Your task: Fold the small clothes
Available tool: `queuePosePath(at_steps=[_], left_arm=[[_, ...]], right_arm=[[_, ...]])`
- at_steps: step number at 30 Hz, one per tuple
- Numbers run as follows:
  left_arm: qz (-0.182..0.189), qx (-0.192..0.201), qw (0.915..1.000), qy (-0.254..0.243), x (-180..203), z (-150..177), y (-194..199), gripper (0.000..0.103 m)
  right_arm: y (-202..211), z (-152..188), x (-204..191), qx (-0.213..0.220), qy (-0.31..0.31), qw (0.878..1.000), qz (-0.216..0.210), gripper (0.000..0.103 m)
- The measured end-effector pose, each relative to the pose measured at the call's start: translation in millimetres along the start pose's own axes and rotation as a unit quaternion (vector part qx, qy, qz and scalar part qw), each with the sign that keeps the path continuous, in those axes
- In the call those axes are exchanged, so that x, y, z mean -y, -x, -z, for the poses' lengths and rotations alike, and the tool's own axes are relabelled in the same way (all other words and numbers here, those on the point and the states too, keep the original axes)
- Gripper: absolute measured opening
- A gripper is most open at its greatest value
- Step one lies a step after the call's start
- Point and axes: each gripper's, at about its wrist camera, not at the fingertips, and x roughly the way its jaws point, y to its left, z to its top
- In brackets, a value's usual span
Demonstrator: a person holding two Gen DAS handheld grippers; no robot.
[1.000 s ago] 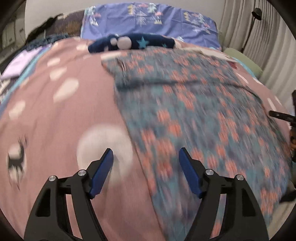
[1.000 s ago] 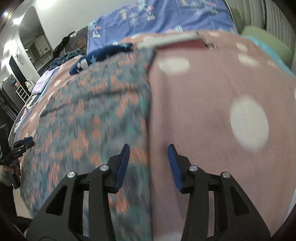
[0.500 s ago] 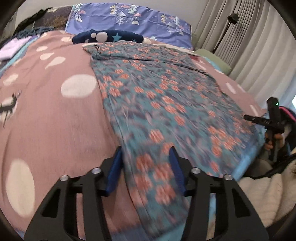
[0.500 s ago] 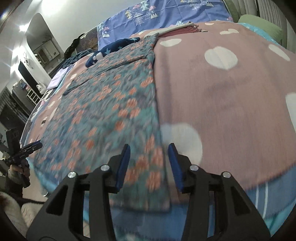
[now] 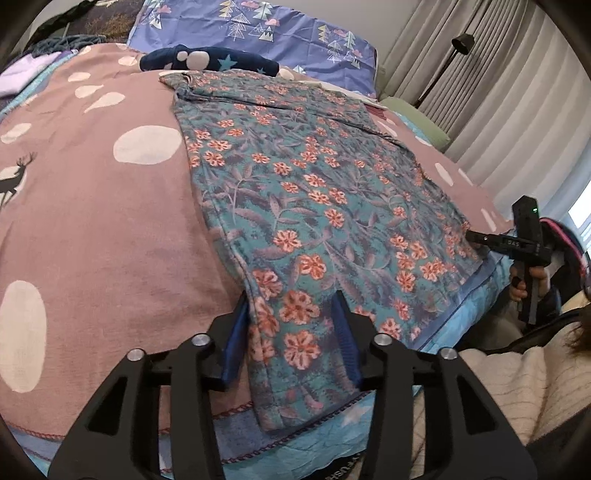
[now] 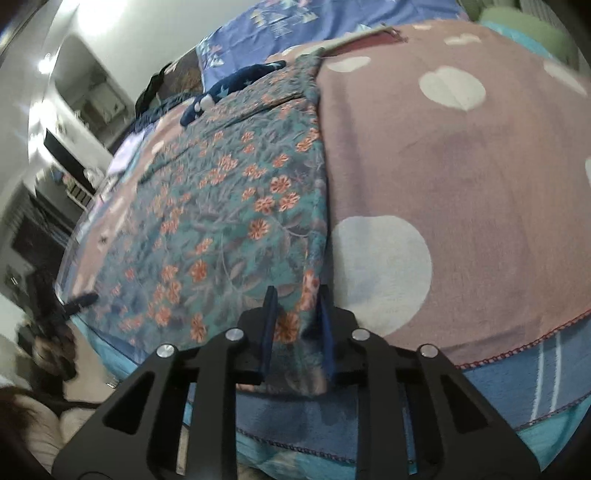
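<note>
Left wrist view: your left gripper [image 5: 291, 295] sits at the near left corner of the floral cloth [image 5: 314, 192], blue fingers [image 5: 234, 339] spread on either side of the cloth's corner strip, not clenched; the fabric lies between them but is not pinched. The cloth lies flat on the pink spotted blanket [image 5: 103, 221], running from the bed's near edge up toward a navy star-print garment [image 5: 210, 62] and a purple pillow [image 5: 258, 33]. Your right gripper [image 5: 476, 236] shows at the cloth's far near-side corner; from here you cannot tell how its fingers stand.

Right wrist view: your right gripper [image 6: 295, 299] straddles the cloth's [image 6: 229, 206] near right corner, fingers [image 6: 267, 328] parted narrowly with fabric between them, not closed on it. The pink blanket [image 6: 461, 184] lies to the right. Your left gripper [image 6: 79, 301] appears blurred at the far corner.
</note>
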Motion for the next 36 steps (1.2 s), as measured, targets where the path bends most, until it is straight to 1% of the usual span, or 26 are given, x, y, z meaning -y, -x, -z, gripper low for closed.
queuePosePath(at_steps=[4,5,6,7,8,9,11,12,13,15,16,18,20,22,23,24,25,26,28,29,31,32,33,35,36], left_arm=[[0.001,0.004,1.0,-0.004,1.9,-4.5,-7.1,0.049],[-0.001,0.008,1.0,0.0,1.7,-6.8,-8.4,0.043],[-0.004,0.011,0.9999,0.004,1.4,-8.6,-8.7,0.012],[0.008,0.014,0.9996,0.025,-1.6,-12.7,-6.8,0.003],[0.019,0.03,0.9986,0.04,-3.2,-16.1,-0.3,0.003],[0.028,0.056,0.997,0.044,-2.2,-21.6,12.3,0.003],[0.035,0.099,0.9939,0.036,1.5,-34.9,35.7,0.002],[0.034,0.125,0.9913,0.024,7.4,-46.0,51.3,0.002],[0.032,0.143,0.9891,0.012,13.1,-54.9,62.4,0.002],[0.02,0.179,0.9834,-0.017,28.4,-73.0,87.9,0.002],[0.016,0.19,0.9812,-0.027,34.0,-78.0,96.6,0.002],[0.006,0.215,0.9754,-0.048,47.2,-84.1,121.6,0.002],[0.002,0.233,0.9709,-0.058,56.8,-78.5,142.0,0.002],[-0.003,0.251,0.9657,-0.065,68.1,-61.3,167.1,0.002],[-0.006,0.256,0.9645,-0.065,71.1,-53.7,174.7,0.003],[-0.007,0.26,0.9634,-0.065,74.2,-45.6,182.9,0.003],[-0.004,0.262,0.9627,-0.066,79.3,-34.7,189.6,0.003],[-0.003,0.262,0.9629,-0.066,81.7,-30.5,190.3,0.003],[-0.012,0.245,0.967,-0.07,84.5,-27.7,177.8,0.003],[-0.012,0.233,0.9698,-0.071,82.9,-31.4,167.4,0.003],[-0.006,0.213,0.9755,-0.057,71.4,-42.4,146.3,0.003],[-0.005,0.203,0.978,-0.048,64.7,-48.7,134.6,0.003],[-0.005,0.194,0.9801,-0.04,57.5,-55.1,123.1,0.003],[-0.012,0.177,0.984,-0.018,38.9,-73.5,100.7,0.003],[-0.008,0.169,0.9857,-0.003,26.6,-87.7,89.1,0.003]], right_arm=[[-6.9,-6.2,4.3,-0.006,-0.007,1.0,-0.008,0.022],[-9.6,-8.9,5.9,-0.005,-0.01,1.0,-0.014,0.021],[-10.9,-10.4,7.8,-0.005,-0.016,1.0,-0.017,0.006],[-10.9,-12.7,12.7,-0.006,-0.036,0.999,-0.024,0.003],[-9.5,-14.3,16.5,-0.006,-0.055,0.997,-0.047,0.003],[-2.6,-17.3,19.7,0.007,-0.075,0.993,-0.091,0.002],[15.2,-26.8,17.2,0.041,-0.077,0.987,-0.136,0.002],[26.2,-33.9,14.2,0.06,-0.074,0.983,-0.159,0.002],[41.2,-44.2,8.7,0.084,-0.068,0.975,-0.194,0.002],[70.6,-61.5,-6.5,0.129,-0.044,0.964,-0.227,0.002],[84.3,-67.0,-13.3,0.146,-0.034,0.96,-0.236,0.002],[105.8,-70.7,-23.9,0.168,-0.018,0.955,-0.245,0.002],[139.8,-60.9,-37.4,0.197,0.013,0.949,-0.244,0.002],[167.2,-45.3,-44.3,0.217,0.037,0.947,-0.234,0.002],[180.9,-35.9,-48.0,0.226,0.049,0.947,-0.224,0.002],[196.1,-23.7,-51.9,0.236,0.062,0.948,-0.205,0.002],[203.2,-16.8,-54.4,0.24,0.068,0.949,-0.193,0.002],[206.9,-13.0,-55.1,0.242,0.071,0.95,-0.183,0.002],[197.6,-14.1,-56.3,0.231,0.066,0.958,-0.155,0.003],[187.1,-18.9,-54.2,0.221,0.061,0.962,-0.149,0.003],[157.7,-33.0,-45.6,0.196,0.034,0.969,-0.15,0.003],[143.1,-41.2,-41.1,0.187,0.022,0.971,-0.149,0.003],[125.8,-51.9,-35.6,0.182,0.011,0.973,-0.139,0.003],[98.1,-70.3,-26.6,0.179,-0.01,0.977,-0.114,0.003],[83.5,-82.9,-20.1,0.173,-0.022,0.978,-0.112,0.003]])
